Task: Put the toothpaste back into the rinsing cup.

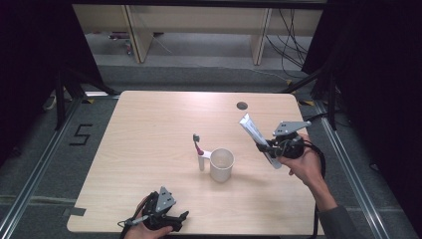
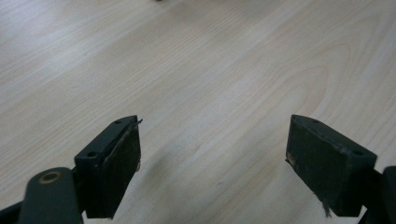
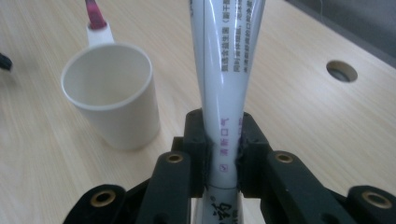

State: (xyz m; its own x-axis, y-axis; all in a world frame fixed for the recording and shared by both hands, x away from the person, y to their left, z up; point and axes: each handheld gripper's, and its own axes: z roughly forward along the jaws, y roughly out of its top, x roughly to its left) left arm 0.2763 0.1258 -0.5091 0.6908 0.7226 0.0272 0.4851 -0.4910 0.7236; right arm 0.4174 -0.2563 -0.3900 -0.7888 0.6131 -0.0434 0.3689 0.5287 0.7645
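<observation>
The right gripper (image 3: 223, 154) is clamped on the toothpaste tube (image 3: 227, 70), lifted off the table (image 1: 149, 124) with the cup (image 3: 112, 93) just to its left. The pickup looks done; dropping the tube into the cup is left. The left gripper (image 2: 212, 163) hangs apart, holding nothing.

Pale wooden table (image 1: 149, 129) with a cup and a toothbrush on it

A white cup (image 1: 221, 165) stands upright near the table's middle. Just beside the cup, on its left, a toothbrush (image 1: 199, 151) stands upright, head up, in a white holder that touches the cup. Well beyond the cup, near the far edge, is a round cable hole (image 1: 242, 105).
</observation>
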